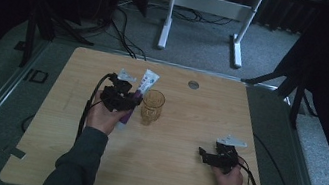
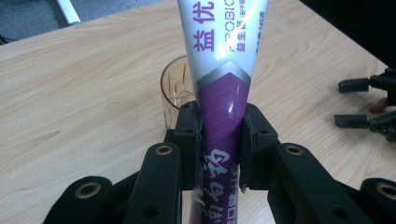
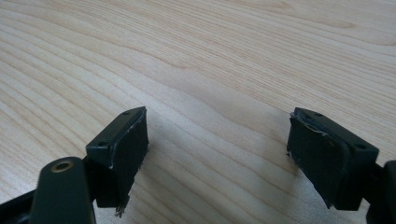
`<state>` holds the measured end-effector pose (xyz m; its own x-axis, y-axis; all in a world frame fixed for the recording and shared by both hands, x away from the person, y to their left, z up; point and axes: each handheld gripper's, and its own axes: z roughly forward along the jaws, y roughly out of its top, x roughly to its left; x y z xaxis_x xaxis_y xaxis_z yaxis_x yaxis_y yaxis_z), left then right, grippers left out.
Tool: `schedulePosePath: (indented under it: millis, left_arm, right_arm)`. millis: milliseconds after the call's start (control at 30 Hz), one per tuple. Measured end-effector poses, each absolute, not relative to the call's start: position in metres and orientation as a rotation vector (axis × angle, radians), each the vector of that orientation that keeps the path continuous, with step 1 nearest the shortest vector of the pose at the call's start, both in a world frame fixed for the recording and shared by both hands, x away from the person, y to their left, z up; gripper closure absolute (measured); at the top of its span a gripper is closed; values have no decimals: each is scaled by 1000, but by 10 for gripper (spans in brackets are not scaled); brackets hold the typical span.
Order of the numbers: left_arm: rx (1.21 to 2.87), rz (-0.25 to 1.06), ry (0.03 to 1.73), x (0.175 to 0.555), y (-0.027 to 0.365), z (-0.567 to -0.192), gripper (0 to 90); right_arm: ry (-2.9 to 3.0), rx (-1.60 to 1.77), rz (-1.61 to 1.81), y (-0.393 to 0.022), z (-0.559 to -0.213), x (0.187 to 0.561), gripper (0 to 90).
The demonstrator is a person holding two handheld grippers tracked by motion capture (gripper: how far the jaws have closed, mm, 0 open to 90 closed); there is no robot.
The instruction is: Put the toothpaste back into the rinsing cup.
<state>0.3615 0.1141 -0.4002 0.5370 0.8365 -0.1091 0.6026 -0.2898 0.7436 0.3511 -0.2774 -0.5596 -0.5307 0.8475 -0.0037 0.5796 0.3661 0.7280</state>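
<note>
Two tongs at our table, one tube of toothpaste in play

We've got the left gripper (image 2: 219, 140) clamped on the purple end of the toothpaste tube (image 2: 222, 70), pads pressing it from both sides, white end sticking out past the jaws. Just beyond those jaws and a bit to their left sits an amber glass (image 2: 175, 91), close behind the tube on the wooden table (image 2: 70, 93). Our right gripper (image 3: 217, 149) is well apart from all that, jaws spread wide with nothing but bare wood between them, held low over the tabletop.
</note>
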Motion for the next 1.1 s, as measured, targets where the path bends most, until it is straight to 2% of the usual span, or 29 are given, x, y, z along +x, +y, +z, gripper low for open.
schedulePosePath:
  millis: [1100]
  left_arm:
    - [1878,581,1040,363,116,-393,721]
  right_arm:
    - [2253,1245,972,-277,-560,351,205]
